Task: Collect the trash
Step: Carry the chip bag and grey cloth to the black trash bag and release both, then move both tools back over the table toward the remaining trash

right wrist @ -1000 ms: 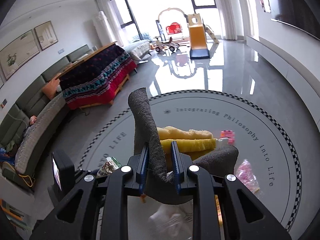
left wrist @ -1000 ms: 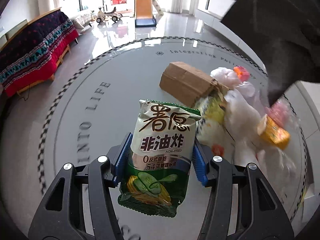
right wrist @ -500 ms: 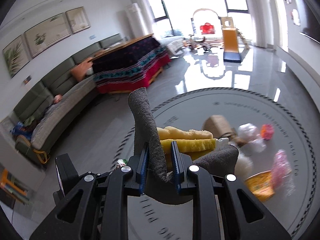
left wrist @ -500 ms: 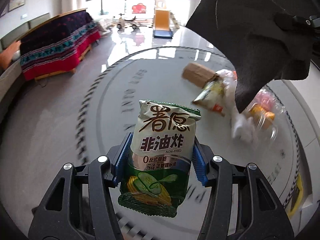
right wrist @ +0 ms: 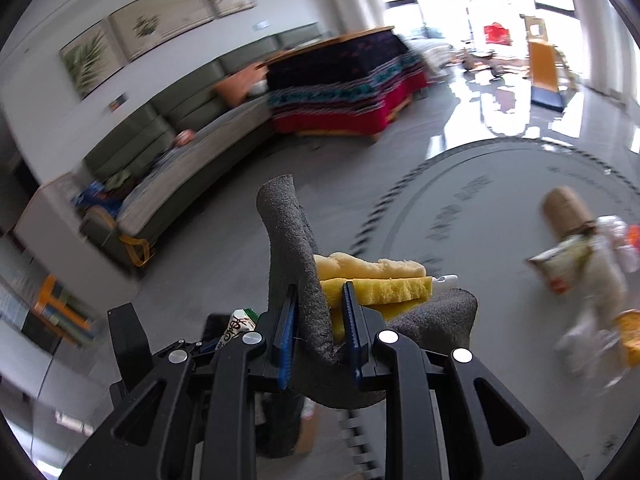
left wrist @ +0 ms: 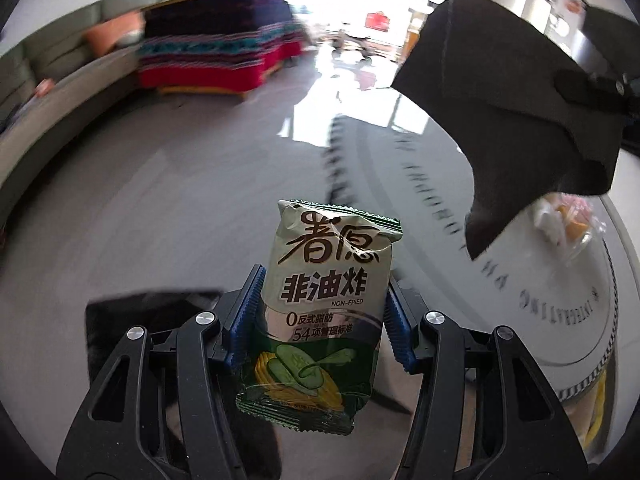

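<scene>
A: Well, what's hard to read?

B: Both views smeared by motion. The trash pile point(right wrist: 592, 276) on the round mat point(right wrist: 500, 216) is a blur near its right edge: a cardboard box point(right wrist: 564, 208), white wrappers, something orange. In the left view the pile is half hidden behind the grey felt point(left wrist: 516, 92). A dark shape at lower left, behind the left gripper point(left wrist: 322, 320), can't be identified.

A: The trash in hand?

B: Snack bag point(left wrist: 324, 296), pale top, green bottom with cucumber and corn, "NON-FRIED" print, crinkled, upright. Left gripper is clamped on its sides, blue pads touching it. Right gripper point(right wrist: 320, 320) is pinched narrow on a fold of grey felt point(right wrist: 292, 248); yellow sponge point(right wrist: 376, 288) sits in the felt's curl, a paler piece on top.

A: Change from half a second ago?

B: Both grips unchanged. Views have swung left: sofa point(right wrist: 172, 160) now fills more, the pile sits further right.
</scene>
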A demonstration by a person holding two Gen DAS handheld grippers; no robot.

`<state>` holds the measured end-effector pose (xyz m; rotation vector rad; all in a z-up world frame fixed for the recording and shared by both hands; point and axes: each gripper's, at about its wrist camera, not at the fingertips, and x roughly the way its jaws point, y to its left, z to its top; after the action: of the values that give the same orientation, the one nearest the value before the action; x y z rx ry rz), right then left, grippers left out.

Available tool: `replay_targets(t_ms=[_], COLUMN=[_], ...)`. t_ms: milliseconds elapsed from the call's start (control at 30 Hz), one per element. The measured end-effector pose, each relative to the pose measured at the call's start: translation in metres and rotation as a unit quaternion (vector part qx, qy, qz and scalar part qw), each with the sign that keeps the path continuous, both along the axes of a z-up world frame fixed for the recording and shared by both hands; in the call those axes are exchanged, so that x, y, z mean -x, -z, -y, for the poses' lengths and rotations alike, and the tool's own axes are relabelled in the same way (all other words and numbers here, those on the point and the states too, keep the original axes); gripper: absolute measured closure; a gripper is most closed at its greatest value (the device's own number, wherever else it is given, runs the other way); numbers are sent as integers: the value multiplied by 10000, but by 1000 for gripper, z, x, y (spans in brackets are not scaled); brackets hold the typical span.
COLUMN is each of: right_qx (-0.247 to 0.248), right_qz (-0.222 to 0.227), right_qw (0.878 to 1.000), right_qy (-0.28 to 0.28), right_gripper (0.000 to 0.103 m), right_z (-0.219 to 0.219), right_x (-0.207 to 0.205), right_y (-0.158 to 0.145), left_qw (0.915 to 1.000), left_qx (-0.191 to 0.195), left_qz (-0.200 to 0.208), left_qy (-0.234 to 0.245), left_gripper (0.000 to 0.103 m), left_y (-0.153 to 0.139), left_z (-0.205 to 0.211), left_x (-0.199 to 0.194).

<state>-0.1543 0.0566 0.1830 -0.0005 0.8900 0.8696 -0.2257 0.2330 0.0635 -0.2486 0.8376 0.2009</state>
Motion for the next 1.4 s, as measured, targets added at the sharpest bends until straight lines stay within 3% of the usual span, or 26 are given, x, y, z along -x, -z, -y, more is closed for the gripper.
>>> replay_targets(t_ms=[133, 333, 600, 667, 700, 733, 867, 1033, 1400], right_qx=[-44, 70, 269, 441, 544, 561, 527, 493, 228], right_qz=[-118, -302, -405, -285, -219, -97, 68, 108, -40], right_qw=[9983, 9910, 9781, 9730, 9722, 9721, 9724, 9744, 9812], right_qy=[-577, -1299, -2023, -2249, -2267, -2275, -2270, -2189, -1915], right_gripper=[80, 80, 78, 64, 38, 33, 33, 33, 33], right_z=[-42, -104, -183, -206, -212, -218, -220, -208, -178], right_x=[35, 72, 104, 113, 115, 117, 120, 116, 95], right_y=[14, 35, 57, 64, 66, 67, 65, 64, 54], left_qw=[9980, 9886, 9734, 9698, 9654, 9614, 9529, 9556, 9649], left_qx=[-66, 40, 244, 210, 82, -52, -131, 105, -141], left_qz=[-212, -411, -633, -706, -740, -742, -811, -793, -786], left_qy=[-595, -1451, -2188, -2326, -2499, -2650, -2919, -2836, -2503], left_gripper=[48, 48, 47, 35, 13, 6, 6, 6, 6], left_y=[16, 37, 62, 67, 69, 68, 67, 66, 62], left_z=[-36, -84, -119, -127, -131, -134, -148, -145, -129], left_x=[41, 89, 132, 145, 150, 152, 161, 157, 139])
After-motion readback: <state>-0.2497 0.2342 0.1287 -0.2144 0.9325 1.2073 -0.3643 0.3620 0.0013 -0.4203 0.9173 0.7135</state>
